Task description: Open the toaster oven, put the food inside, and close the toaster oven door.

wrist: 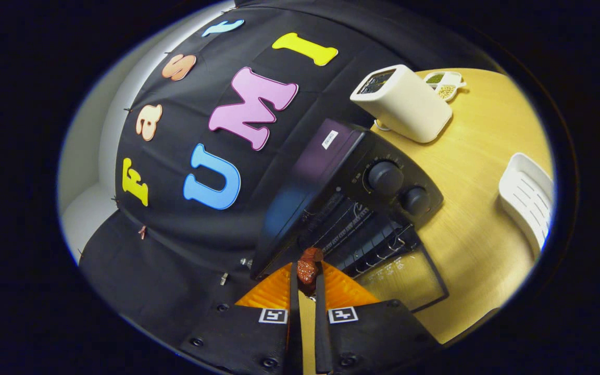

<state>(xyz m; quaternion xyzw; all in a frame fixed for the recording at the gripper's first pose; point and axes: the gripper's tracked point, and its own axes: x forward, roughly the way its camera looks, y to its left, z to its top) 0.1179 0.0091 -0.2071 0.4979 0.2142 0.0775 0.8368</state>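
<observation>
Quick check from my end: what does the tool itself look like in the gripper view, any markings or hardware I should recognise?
The tool has two narrow parallel fingers set on black body plates fixed with round screws. Each plate carries a small square black-and-white tag near the finger base. Ridged wedge-shaped panels flare out beside the fingers.

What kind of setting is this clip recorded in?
Probably a staged kitchen-style booth: a black toaster oven with its door open on a wooden table, a white toaster beyond it. The gripper holds reddish food.
</observation>
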